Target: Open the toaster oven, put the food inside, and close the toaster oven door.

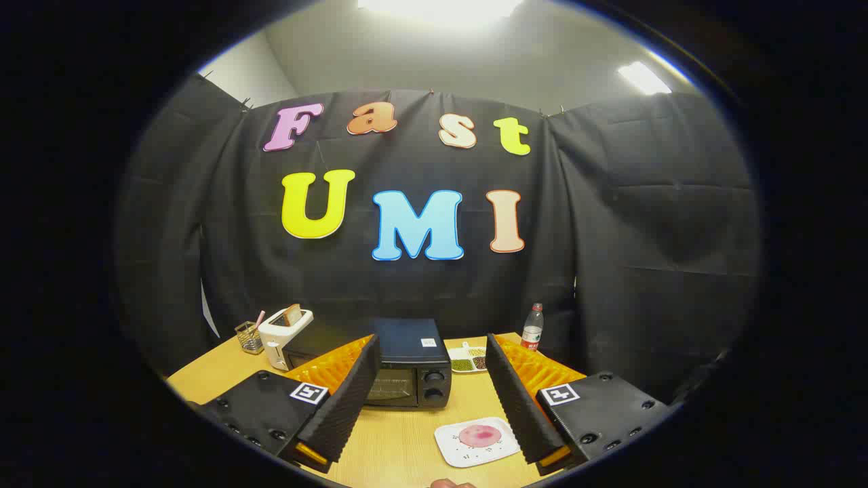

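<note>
Progress: none evident | toaster oven [405, 369] door closed, far centre of table [407, 447] | food [480, 435] on plate [449, 444], near right | gripper [434, 400] fingers spread, empty, raised | remaining: open, load, close.

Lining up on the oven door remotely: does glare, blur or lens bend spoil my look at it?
Gripper view: ceiling lights blow out overhead only; the toaster oven door is dim but sharp, no glare; fisheye bows the table edge; the open gripper fingers hide the door's side.
</note>
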The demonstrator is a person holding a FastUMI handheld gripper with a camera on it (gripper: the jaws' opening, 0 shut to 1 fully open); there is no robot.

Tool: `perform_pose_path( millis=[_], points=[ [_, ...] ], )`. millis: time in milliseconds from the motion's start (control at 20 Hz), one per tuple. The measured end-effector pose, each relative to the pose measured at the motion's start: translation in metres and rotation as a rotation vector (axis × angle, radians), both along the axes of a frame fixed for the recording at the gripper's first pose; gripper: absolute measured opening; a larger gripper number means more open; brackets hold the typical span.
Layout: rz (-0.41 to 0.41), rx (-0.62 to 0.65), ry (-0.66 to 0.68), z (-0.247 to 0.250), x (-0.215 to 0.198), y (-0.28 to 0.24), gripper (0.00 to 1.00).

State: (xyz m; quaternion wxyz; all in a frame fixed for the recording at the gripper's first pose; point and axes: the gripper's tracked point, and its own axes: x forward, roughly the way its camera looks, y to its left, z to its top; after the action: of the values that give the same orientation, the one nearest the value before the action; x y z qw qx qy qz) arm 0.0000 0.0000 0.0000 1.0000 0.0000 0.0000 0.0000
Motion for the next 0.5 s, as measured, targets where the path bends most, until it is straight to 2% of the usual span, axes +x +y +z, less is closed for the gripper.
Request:
perform_pose_path(
  millis=[500],
  points=[
    [0.007, -0.005, -0.005, 0.0099, 0.0011, 0.0047, 0.98]
  ],
)
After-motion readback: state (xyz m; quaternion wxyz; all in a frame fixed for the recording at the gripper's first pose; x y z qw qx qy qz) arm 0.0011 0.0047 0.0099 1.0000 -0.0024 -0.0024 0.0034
